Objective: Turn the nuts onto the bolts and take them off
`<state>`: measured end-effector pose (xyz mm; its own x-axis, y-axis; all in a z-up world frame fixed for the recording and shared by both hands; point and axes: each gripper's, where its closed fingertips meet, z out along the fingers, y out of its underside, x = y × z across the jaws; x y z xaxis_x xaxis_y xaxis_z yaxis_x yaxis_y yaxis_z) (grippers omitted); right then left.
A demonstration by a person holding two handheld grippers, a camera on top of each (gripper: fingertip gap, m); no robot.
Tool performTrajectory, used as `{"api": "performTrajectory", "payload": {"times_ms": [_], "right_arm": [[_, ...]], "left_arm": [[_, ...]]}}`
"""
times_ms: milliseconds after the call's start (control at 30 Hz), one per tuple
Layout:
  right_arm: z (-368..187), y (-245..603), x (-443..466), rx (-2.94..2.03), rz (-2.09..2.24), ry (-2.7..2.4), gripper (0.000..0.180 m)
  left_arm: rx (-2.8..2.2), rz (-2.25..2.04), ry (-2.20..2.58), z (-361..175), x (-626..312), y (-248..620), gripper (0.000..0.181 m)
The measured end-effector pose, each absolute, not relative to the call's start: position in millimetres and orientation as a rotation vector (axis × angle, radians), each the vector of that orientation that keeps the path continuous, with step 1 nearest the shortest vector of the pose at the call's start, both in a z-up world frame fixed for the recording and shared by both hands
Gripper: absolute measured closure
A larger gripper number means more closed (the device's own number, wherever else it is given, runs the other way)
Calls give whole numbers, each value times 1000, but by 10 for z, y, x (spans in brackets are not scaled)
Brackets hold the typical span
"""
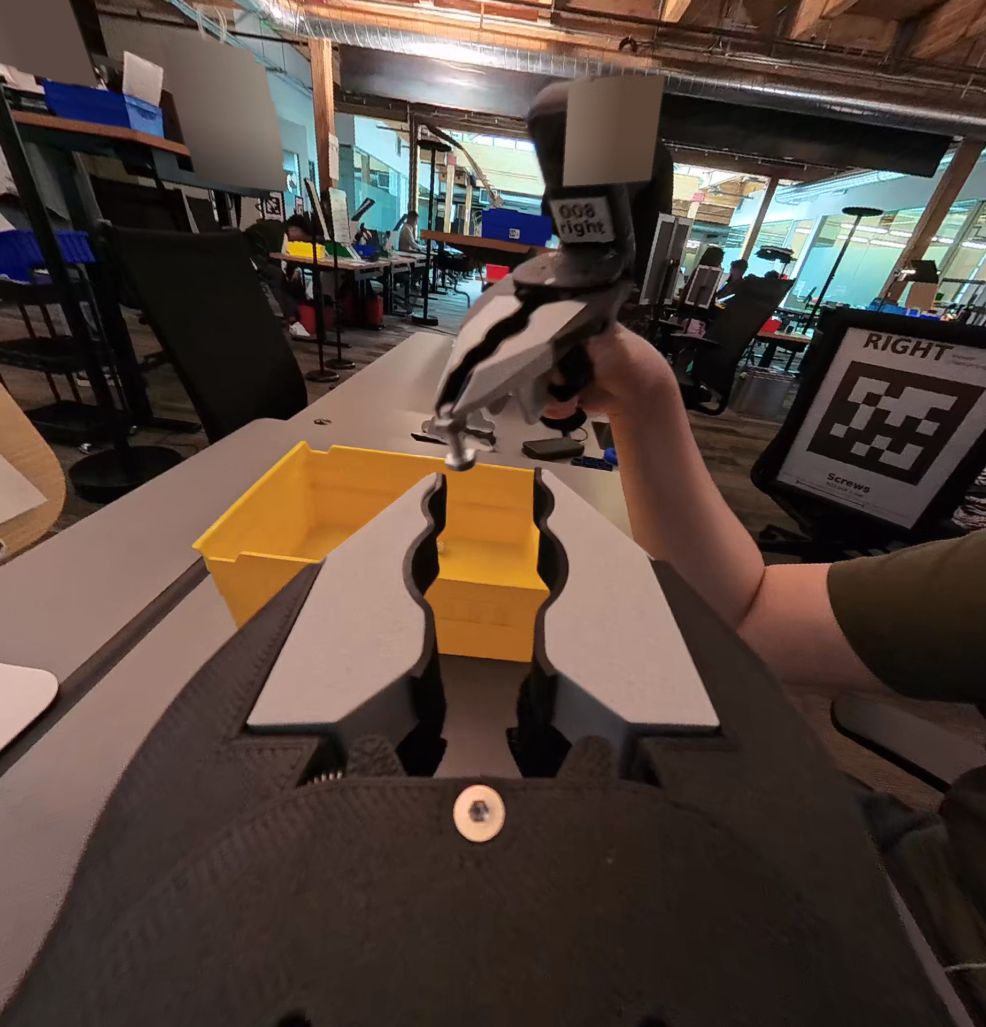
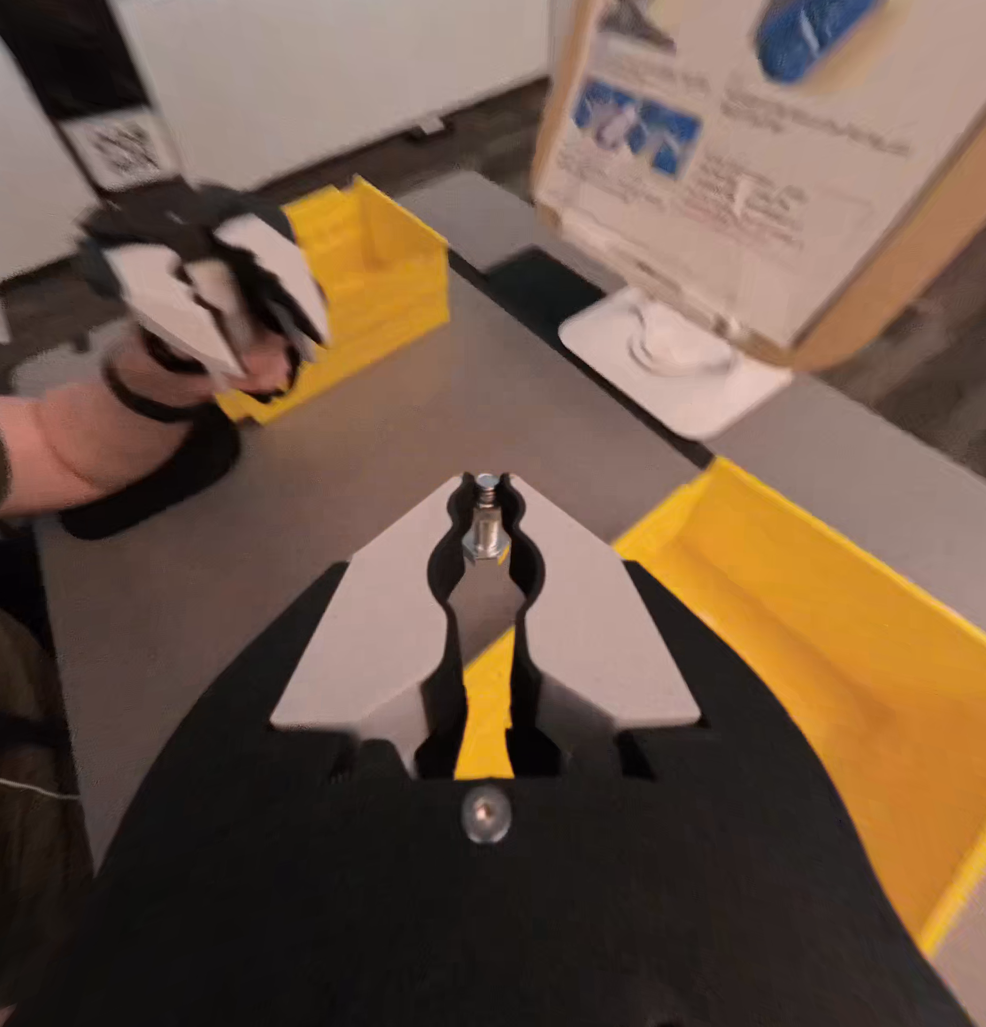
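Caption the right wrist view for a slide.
Right claw shut on a bolt above the grey table; left claw open beside a yellow bin.

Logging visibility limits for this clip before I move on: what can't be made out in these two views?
- Left wrist view: the small pale item in the yellow bin is too small to identify.
- Right wrist view: the left hand-held gripper is motion-blurred.
- Right wrist view: the near yellow bin runs off the right edge; its contents are unseen.
- Whether a nut sits on the bolt held by the right hand-held gripper is unclear in both views.
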<state>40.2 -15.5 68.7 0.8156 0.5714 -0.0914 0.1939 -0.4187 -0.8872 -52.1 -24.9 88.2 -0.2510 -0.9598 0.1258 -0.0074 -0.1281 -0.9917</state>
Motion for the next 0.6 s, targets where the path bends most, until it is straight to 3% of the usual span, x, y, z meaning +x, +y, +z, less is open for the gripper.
{"api": "performTrajectory", "payload": {"times_ms": [267,600], "right_arm": [[-1092,-381,1764,-2903,64,-61,172],[-1510,-410,1980,-3062,-18,8,172]], "left_arm": [[-1197,-1466,1403,785,-488,-310,152],[-1203,-1444,1429,794,-520,-308,152]]}}
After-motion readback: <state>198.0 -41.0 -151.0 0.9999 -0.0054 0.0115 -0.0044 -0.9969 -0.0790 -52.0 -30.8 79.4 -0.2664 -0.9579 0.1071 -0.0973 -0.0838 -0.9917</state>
